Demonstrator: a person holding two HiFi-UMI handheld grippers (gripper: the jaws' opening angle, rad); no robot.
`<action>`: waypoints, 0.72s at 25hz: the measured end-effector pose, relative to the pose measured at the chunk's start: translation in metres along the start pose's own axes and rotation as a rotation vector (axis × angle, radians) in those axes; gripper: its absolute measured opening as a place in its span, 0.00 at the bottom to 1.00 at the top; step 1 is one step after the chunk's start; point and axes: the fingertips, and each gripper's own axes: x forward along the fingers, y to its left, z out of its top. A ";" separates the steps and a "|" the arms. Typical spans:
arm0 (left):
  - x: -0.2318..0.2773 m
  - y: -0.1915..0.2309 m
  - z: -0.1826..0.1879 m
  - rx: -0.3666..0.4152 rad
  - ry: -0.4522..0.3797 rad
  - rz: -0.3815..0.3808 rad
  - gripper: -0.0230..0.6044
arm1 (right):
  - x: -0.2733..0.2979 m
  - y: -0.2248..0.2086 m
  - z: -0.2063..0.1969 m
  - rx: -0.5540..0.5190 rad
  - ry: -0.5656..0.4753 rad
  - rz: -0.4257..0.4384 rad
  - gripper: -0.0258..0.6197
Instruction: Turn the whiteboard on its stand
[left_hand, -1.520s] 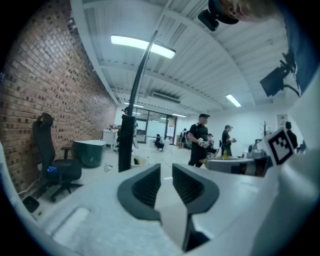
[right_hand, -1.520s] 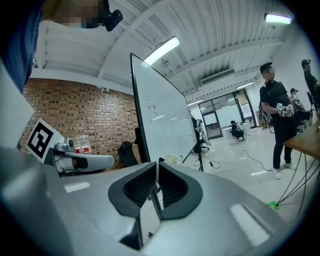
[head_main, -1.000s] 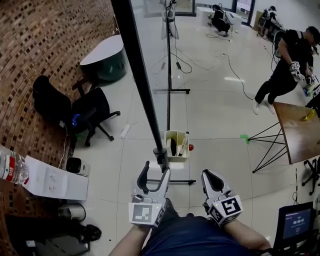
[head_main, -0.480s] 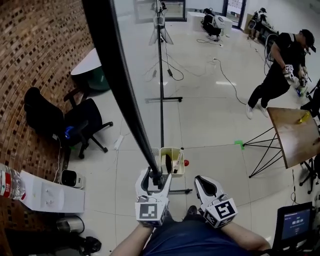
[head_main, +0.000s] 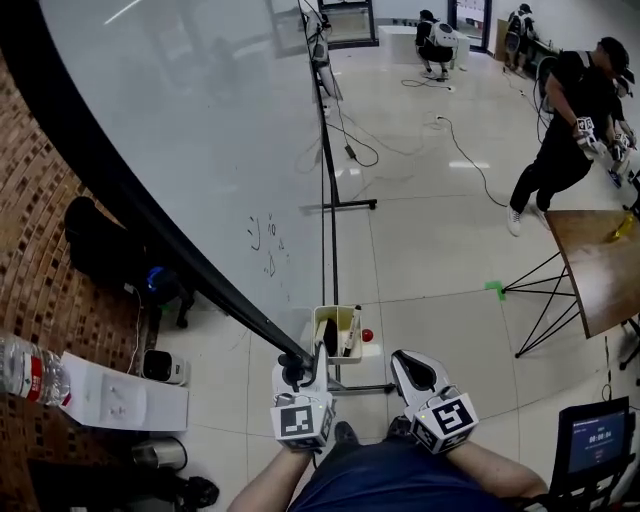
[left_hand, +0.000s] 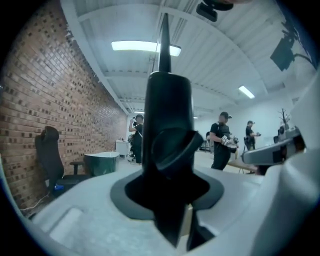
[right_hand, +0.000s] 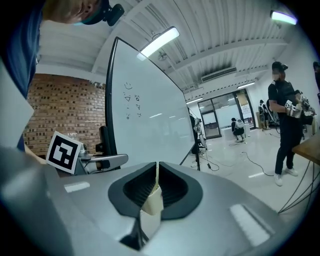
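Note:
The whiteboard (head_main: 200, 150) fills the upper left of the head view, its white face with small scribbles turned toward me. Its black frame (head_main: 150, 235) runs down to a lower corner at my left gripper (head_main: 300, 372). The jaws are closing, and in the left gripper view the frame corner (left_hand: 167, 150) fills the gap between them, pressed on both sides. My right gripper (head_main: 412, 372) hangs beside it, shut and empty, pads together (right_hand: 156, 187). In the right gripper view the whiteboard (right_hand: 145, 120) stands upright to the left. The stand's pole (head_main: 328, 200) rises behind the board.
A tray (head_main: 318, 322) with a marker and eraser hangs on the stand by my left gripper. A black office chair (head_main: 100, 245) and a brick wall are left, with a water bottle (head_main: 30, 372) on a ledge. A wooden table (head_main: 600, 270) and a person (head_main: 570, 130) are right.
The whiteboard has swung from edge-on to showing its written face. My left gripper's jaws have come in around the frame's lower corner. The right gripper has barely moved.

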 end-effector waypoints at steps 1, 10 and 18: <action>-0.001 0.004 0.001 0.002 0.000 0.003 0.28 | -0.001 -0.002 -0.001 0.004 0.005 -0.016 0.08; -0.006 0.019 0.005 0.008 0.004 0.010 0.28 | -0.024 -0.006 -0.030 0.064 0.045 0.000 0.08; -0.006 0.022 0.004 0.021 0.009 0.025 0.28 | -0.045 -0.011 -0.059 0.116 0.091 -0.006 0.08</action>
